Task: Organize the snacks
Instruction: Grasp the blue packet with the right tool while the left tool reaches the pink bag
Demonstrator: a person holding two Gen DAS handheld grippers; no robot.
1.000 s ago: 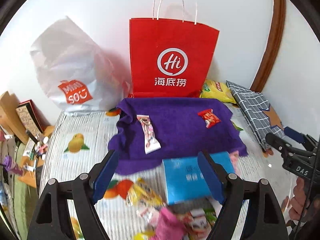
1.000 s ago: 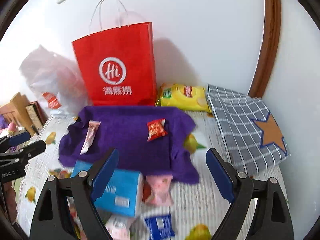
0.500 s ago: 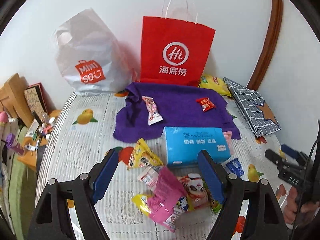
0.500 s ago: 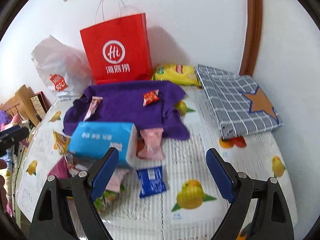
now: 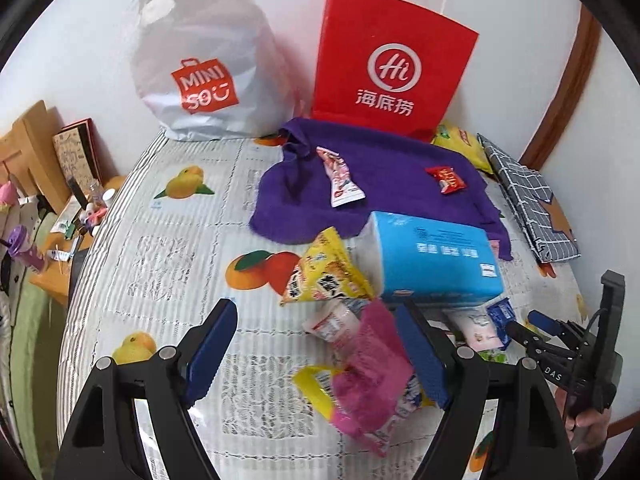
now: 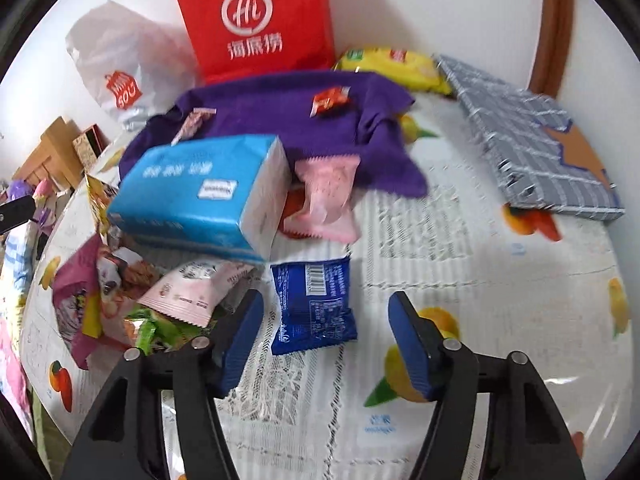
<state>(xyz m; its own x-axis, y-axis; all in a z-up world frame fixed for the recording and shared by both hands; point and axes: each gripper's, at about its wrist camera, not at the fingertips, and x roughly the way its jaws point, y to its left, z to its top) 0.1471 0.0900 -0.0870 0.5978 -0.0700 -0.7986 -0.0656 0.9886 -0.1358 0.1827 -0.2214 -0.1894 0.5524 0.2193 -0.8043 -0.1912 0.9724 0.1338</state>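
A pile of snack packets lies on the fruit-print tablecloth (image 5: 168,248). My left gripper (image 5: 316,344) is open and empty above a pink packet (image 5: 372,372), near a yellow packet (image 5: 324,272). My right gripper (image 6: 326,340) is open and empty, its jaws on either side of a blue packet (image 6: 312,308). A blue tissue pack (image 6: 200,196) lies behind it, also in the left wrist view (image 5: 436,256). A purple cloth (image 5: 380,184) holds a pink-white bar (image 5: 340,180) and a red candy (image 5: 446,178). A pale pink packet (image 6: 328,196) lies at the cloth's edge.
A red paper bag (image 5: 392,68) and a white Miniso bag (image 5: 200,64) stand against the back wall. A yellow chip bag (image 6: 396,66) and a grey checked pouch (image 6: 532,140) lie at the back right. A cluttered wooden shelf (image 5: 36,184) is left of the table.
Both grippers have pulled back and dropped lower towards the snack pile. The right gripper now straddles the blue packet; the left now hangs over the pink packet.
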